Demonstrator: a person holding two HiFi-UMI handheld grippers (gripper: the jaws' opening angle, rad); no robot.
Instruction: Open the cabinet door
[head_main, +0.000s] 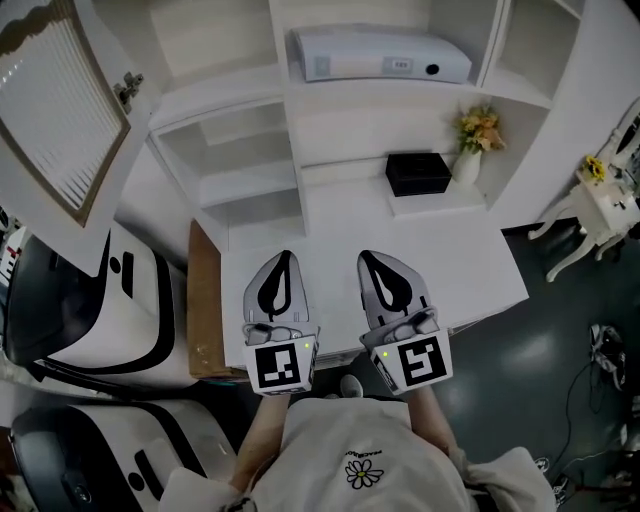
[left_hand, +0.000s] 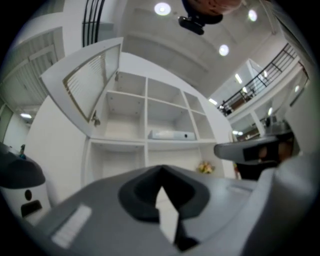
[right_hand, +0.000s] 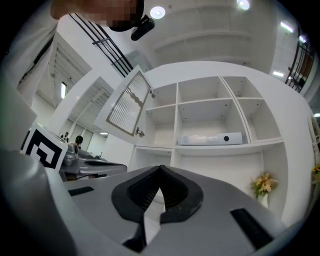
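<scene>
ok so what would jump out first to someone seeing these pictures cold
The louvred cabinet door stands swung wide open at the upper left, beside the white shelves. Up front, the left gripper and right gripper hang side by side, both shut on nothing. Behind them a black box and a vase of yellow flowers stand out on a shelf, under a long white device.

Staged home corner inside a large hall: a white shelf unit (head_main: 250, 150) with a louvred cabinet door (head_main: 60, 120) standing open holds a vase of flowers (head_main: 475, 140) and a black box (head_main: 418, 172) above a dark floor (head_main: 545, 335); recessed ceiling lights (left_hand: 162, 8) and a railed upper gallery (left_hand: 265, 75) show overhead; bulky white machines (head_main: 110, 300) stand alongside.
</scene>
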